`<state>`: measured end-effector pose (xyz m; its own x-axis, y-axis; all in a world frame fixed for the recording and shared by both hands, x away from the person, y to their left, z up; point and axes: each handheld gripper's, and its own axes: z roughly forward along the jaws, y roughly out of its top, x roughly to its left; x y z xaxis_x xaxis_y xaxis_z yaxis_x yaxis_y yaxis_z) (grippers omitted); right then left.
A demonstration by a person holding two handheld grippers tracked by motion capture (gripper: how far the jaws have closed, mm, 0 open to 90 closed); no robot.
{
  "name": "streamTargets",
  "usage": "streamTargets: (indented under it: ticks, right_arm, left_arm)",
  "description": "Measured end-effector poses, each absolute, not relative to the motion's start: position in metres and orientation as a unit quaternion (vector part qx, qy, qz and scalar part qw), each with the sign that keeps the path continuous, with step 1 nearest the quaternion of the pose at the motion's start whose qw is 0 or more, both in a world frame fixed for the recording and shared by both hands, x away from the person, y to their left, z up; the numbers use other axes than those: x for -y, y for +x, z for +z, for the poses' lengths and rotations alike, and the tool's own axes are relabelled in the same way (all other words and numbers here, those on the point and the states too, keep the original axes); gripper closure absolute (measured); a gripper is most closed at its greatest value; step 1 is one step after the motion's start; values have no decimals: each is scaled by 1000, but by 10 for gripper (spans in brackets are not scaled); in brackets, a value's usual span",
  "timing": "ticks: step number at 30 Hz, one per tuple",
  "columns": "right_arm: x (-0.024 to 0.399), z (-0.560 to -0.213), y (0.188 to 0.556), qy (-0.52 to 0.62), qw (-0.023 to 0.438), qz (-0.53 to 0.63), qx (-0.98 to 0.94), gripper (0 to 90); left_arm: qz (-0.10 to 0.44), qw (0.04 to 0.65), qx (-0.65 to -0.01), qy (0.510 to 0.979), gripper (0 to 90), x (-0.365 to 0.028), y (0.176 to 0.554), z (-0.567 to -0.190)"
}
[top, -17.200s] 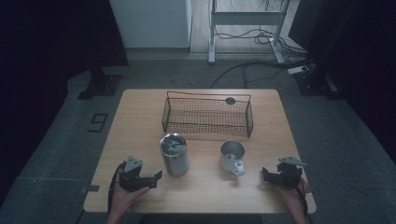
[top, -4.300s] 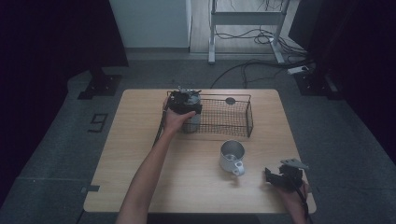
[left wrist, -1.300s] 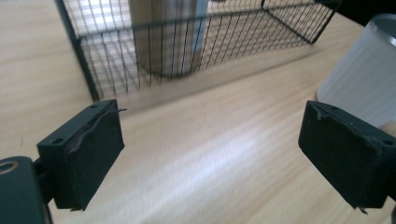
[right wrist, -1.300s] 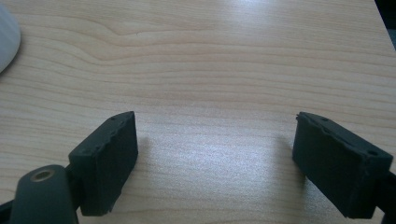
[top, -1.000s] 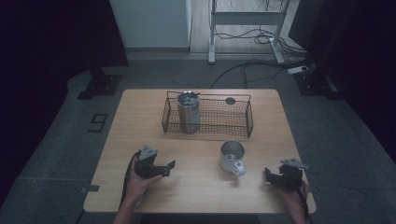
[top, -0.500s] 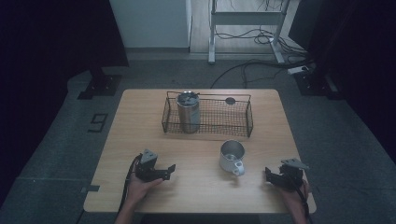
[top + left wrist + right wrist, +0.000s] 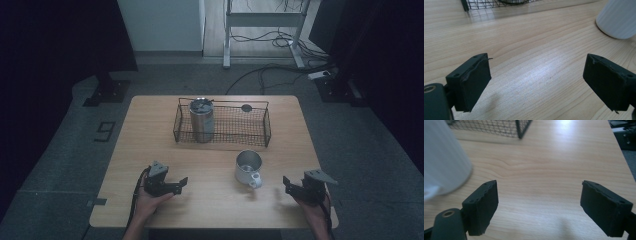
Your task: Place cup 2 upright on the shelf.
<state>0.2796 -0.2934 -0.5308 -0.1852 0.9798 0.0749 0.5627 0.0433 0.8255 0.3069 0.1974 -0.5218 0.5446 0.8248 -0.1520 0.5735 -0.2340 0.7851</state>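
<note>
A steel tumbler (image 7: 201, 120) stands upright in the left end of a black wire basket (image 7: 260, 131) at the back of the wooden table (image 7: 150, 130). A white ribbed mug (image 7: 248, 167) stands in front of the basket, right of centre. My left gripper (image 7: 181, 184) rests near the front left edge, open, with bare wood between its jaws (image 7: 536, 82). My right gripper (image 7: 287, 183) rests at the front right, open, right of the mug (image 7: 441, 162). Its jaws have just closed a little, and nothing is between them (image 7: 539, 205).
A small dark disc (image 7: 246, 107) lies at the basket's back rim. The basket's corner (image 7: 521, 127) shows ahead of the right gripper. Cables and a metal stand's legs (image 7: 260, 20) are on the floor beyond the table.
The tumbler, earlier on the table beside the mug, now stands in the basket. My left hand put it there and came back to the front edge. Over the last second nothing visibly moved.
</note>
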Motion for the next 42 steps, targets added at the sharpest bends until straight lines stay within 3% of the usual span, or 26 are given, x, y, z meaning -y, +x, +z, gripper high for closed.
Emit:
streamTargets:
  ticks: [18, 42]
  right_arm:
    - [258, -494, 269, 523, 261, 444, -679, 150]
    - [210, -477, 273, 475, 238, 464, -709, 138]
  left_arm:
    - [138, 440, -457, 761, 77, -204, 303, -517]
    - [134, 429, -457, 767, 78, -201, 303, -522]
